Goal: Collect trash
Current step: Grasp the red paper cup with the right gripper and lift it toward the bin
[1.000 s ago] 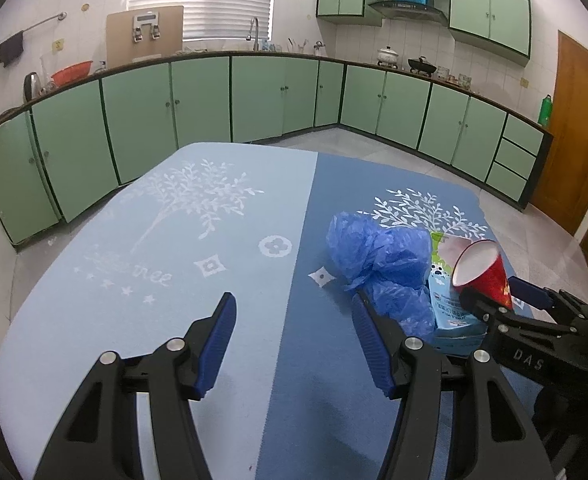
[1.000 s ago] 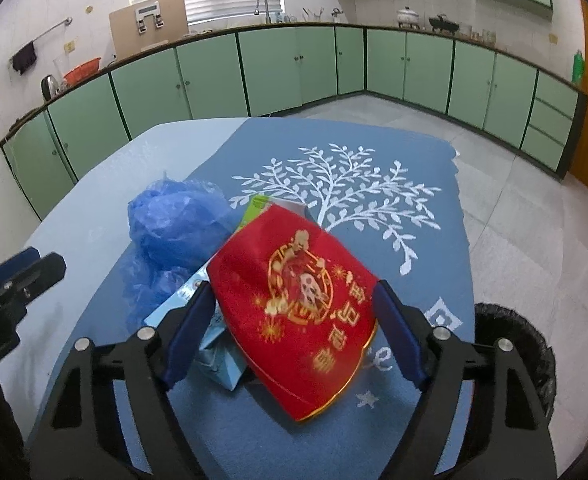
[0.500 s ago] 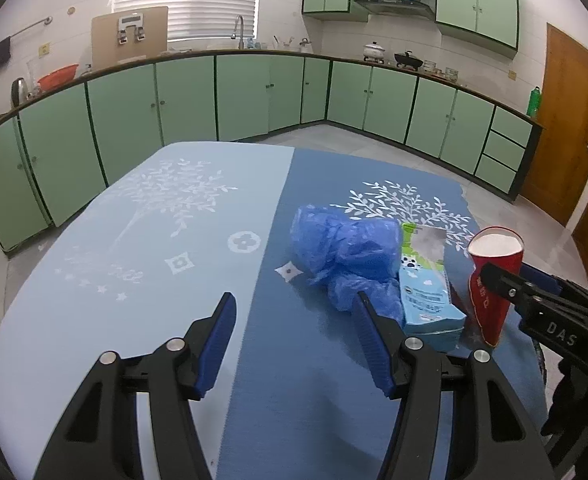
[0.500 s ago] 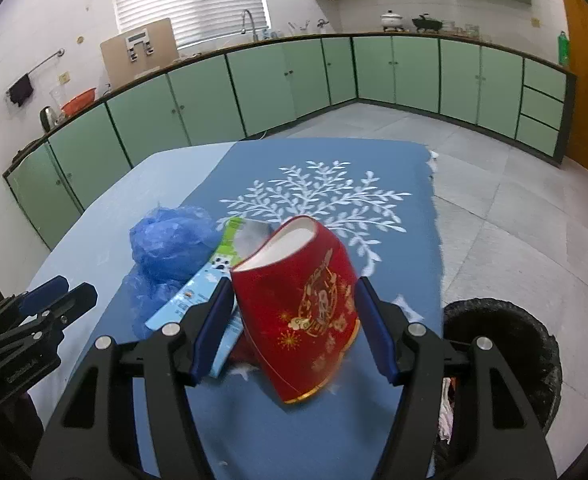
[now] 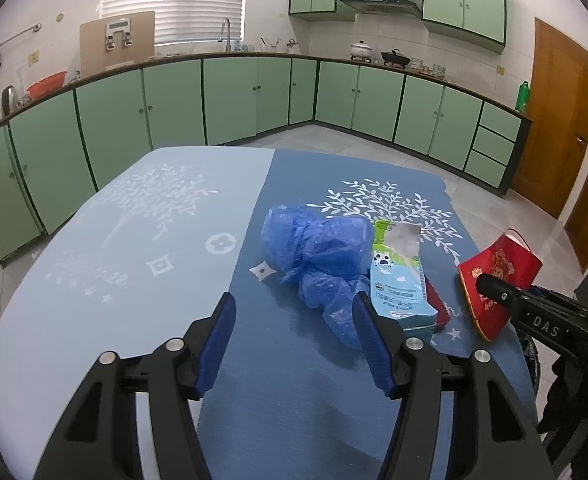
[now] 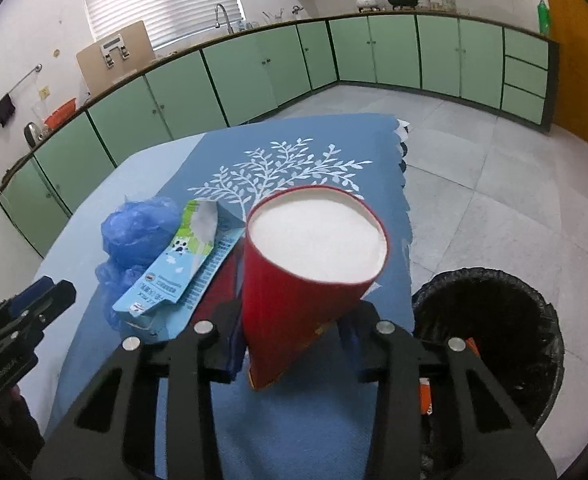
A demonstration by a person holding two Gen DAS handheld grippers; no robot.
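My right gripper (image 6: pixel 294 354) is shut on a red paper cup (image 6: pixel 305 276) with a white inside, held above the table's right edge; the cup also shows in the left wrist view (image 5: pixel 497 280). A crumpled blue plastic bag (image 5: pixel 313 248) and a flattened blue-and-green milk carton (image 5: pixel 397 280) lie on the dark blue half of the tablecloth. My left gripper (image 5: pixel 294 344) is open and empty, just in front of the bag. A black-lined trash bin (image 6: pixel 489 336) stands on the floor right of the table, below the cup.
The table (image 5: pixel 142 240) carries a cloth that is light blue on the left and dark blue on the right. Green kitchen cabinets (image 5: pixel 254 96) line the far walls. A wooden door (image 5: pixel 553 120) is at the right. Tiled floor (image 6: pixel 493 184) lies beyond the table.
My right gripper has lifted the red cup off the table, tipped it and carried it right toward the bin. The left gripper has stayed open and hardly moved.
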